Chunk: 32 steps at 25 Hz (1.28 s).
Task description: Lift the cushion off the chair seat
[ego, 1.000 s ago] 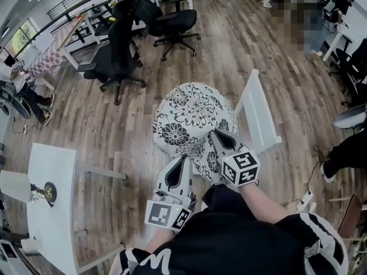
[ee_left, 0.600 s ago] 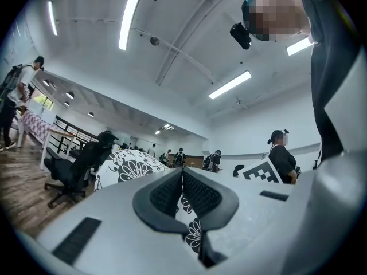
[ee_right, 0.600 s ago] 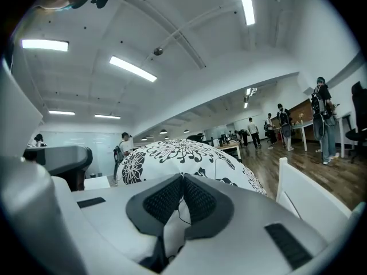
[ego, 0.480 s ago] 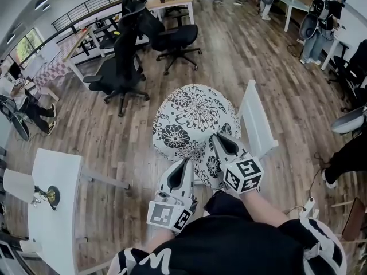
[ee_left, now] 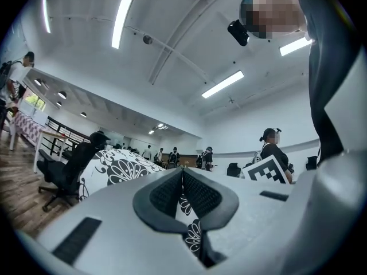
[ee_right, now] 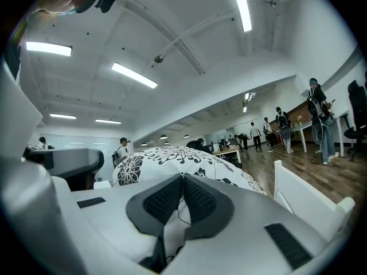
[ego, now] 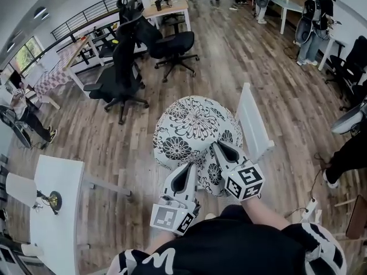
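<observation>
Cushion (ego: 195,125) | floral, looks soft & light, prob. sags when lifted | near edge clamped in closed fingers of L gripper (ego: 186,168) & R gripper (ego: 218,146) | held up just beside white chair back (ego: 252,116) | best hold: fabric edge, 2 pts apart

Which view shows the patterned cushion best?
The head view: nearly the whole cushion is seen from above, with the left hand-held gripper and right hand-held gripper clamped on its near edge. Each gripper view shows only pinched fabric between the jaws and a slice of the cushion's top beyond.
</observation>
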### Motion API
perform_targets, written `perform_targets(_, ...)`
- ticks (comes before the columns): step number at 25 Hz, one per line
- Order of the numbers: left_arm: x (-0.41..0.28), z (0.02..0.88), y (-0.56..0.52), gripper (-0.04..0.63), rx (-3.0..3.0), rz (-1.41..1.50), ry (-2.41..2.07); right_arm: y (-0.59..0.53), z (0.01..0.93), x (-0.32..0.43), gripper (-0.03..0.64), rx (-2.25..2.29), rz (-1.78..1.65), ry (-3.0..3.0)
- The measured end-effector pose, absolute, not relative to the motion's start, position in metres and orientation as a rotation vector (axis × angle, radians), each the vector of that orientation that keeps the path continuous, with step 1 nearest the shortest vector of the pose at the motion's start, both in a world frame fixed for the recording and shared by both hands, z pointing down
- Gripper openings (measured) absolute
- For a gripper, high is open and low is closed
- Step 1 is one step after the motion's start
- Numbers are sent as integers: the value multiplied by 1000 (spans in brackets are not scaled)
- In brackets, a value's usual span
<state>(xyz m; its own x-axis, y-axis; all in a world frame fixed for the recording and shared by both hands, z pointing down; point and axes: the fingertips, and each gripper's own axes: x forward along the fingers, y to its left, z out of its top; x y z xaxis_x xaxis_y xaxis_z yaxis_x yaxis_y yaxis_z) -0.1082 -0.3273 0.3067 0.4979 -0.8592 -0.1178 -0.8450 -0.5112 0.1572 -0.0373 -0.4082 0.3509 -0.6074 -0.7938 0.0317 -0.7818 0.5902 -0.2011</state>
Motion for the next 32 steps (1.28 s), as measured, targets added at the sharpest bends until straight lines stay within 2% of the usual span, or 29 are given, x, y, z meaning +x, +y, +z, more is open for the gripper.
perform_targets(17, -38, 303, -254, 4, 2656, -271, -1502, -316, 333, 28, 29, -1330, -257, 2713)
perform_targets(32, 41, 315, -97, 4, 2614, -282, -1555, -157, 335, 96, 31, -1249, -258, 2743)
